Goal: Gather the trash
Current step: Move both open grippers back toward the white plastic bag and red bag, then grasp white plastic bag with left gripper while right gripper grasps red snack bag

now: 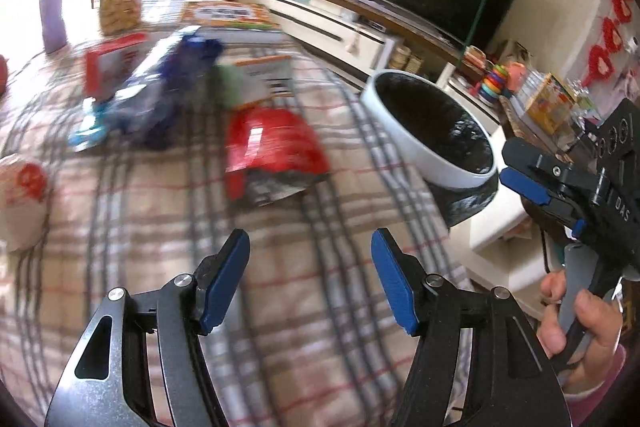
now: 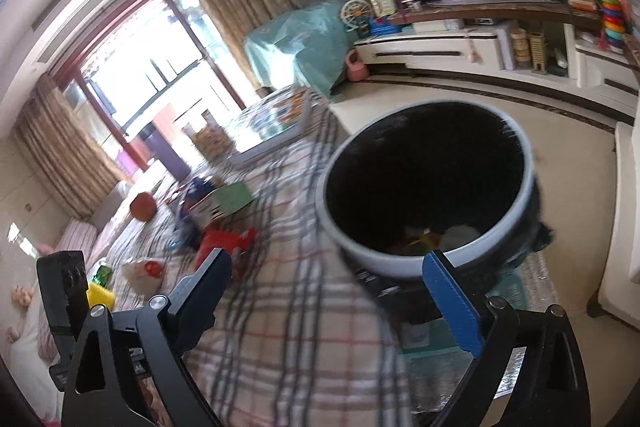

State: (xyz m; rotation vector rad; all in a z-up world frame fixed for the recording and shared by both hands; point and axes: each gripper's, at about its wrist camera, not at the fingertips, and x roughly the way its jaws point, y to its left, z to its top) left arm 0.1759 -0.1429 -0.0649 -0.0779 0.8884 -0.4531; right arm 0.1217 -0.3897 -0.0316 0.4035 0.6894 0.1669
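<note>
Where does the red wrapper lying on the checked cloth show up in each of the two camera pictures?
Left wrist view: red wrapper, centre, just ahead of the open left gripper.
Right wrist view: red wrapper, lower left, small, beyond one finger.
Shared landmark: white trash bin with black liner.

Crumpled red wrapper [image 1: 272, 151] lies on plaid cloth near black-lined white bin [image 1: 404, 139].

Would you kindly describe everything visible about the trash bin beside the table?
The trash bin is round, with a white rim and a glossy black bag lining it. It stands upright and open-topped against the edge of the plaid-covered table. A few pale and yellowish scraps lie at its bottom. Neither gripper touches it.
</note>
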